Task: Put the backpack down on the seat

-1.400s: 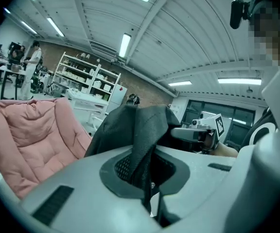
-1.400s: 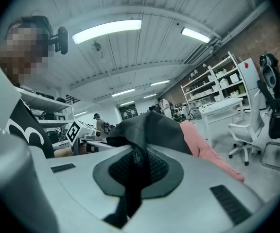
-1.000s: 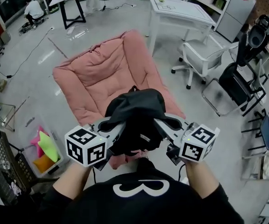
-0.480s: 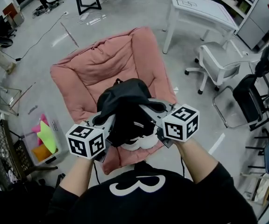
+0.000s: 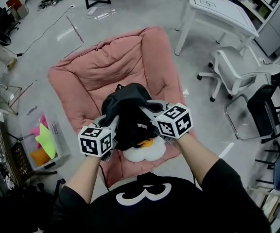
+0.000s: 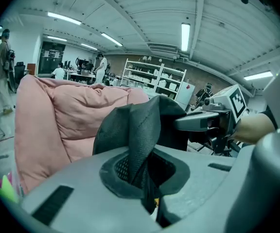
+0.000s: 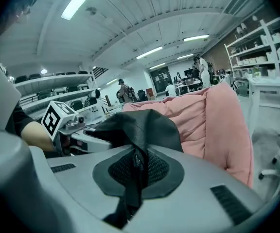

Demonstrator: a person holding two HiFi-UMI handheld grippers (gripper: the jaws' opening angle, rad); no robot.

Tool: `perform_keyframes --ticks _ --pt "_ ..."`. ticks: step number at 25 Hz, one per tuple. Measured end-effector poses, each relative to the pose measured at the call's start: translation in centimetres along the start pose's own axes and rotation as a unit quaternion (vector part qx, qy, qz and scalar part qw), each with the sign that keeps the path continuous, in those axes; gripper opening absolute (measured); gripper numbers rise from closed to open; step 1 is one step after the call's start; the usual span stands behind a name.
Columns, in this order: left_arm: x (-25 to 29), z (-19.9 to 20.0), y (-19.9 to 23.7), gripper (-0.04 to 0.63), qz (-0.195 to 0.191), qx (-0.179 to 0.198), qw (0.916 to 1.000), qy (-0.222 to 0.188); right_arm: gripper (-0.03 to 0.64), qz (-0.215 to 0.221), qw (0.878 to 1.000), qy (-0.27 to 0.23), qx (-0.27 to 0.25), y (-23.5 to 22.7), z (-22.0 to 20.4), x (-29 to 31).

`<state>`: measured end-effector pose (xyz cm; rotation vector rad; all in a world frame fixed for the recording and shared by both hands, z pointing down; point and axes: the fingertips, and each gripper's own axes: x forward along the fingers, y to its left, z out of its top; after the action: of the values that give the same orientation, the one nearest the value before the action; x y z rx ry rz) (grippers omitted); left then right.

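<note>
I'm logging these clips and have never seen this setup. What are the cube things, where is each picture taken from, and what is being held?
No robot here: a person holds hand tongs, one per hand; the marker cubes are part of them. The head view looks down from the person's head. The other two views come from cameras riding on the left tongs and right tongs, looking along their jaws. Both are shut on black fabric of a backpack, held over a pink cushioned seat. Whether it touches the seat I cannot tell. A white and orange soft thing shows under it.
</note>
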<state>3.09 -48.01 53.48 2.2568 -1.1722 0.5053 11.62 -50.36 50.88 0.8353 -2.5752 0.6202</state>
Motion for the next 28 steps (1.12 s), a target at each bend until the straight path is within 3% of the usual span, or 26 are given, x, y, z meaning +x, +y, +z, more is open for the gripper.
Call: perform_keyframes --ticks 4,10,12,14,17,23,28 --pt "2.6 -0.6 2.5 0.012 0.026 -0.001 0.9995 0.02 0.018 -0.013 0.999 0.028 -0.029 -1.9 -1.0 2.9" --pt "4.1 -1.1 4.6 0.034 0.033 -0.007 0.9991 0.025 0.043 0.0 0.999 0.036 0.002 -3.0 -2.2 5.3" --pt "4.3 -1.2 5.0 0.103 0.033 -0.015 0.999 0.027 0.108 -0.004 0.999 0.041 0.001 -3.2 -2.7 5.5" --pt "4.0 -1.6 5.3 0.217 0.038 -0.022 0.9985 0.033 0.17 -0.014 0.999 0.041 0.004 -3.5 -3.0 5.4" --pt "2.6 -3.1 5.9 0.285 0.054 -0.028 0.9969 0.05 0.243 -0.024 0.999 0.041 0.01 -3.3 -3.5 4.7" --pt "-1.8 -5.3 4.9 0.305 0.071 -0.056 0.9949 0.045 0.259 -0.046 0.998 0.029 0.01 -2.3 -3.3 1.2" --pt "-6.0 -5.6 1.1 0.305 0.062 -0.083 0.9945 0.016 0.258 -0.013 0.999 0.01 0.034 2.2 -3.7 -3.1"
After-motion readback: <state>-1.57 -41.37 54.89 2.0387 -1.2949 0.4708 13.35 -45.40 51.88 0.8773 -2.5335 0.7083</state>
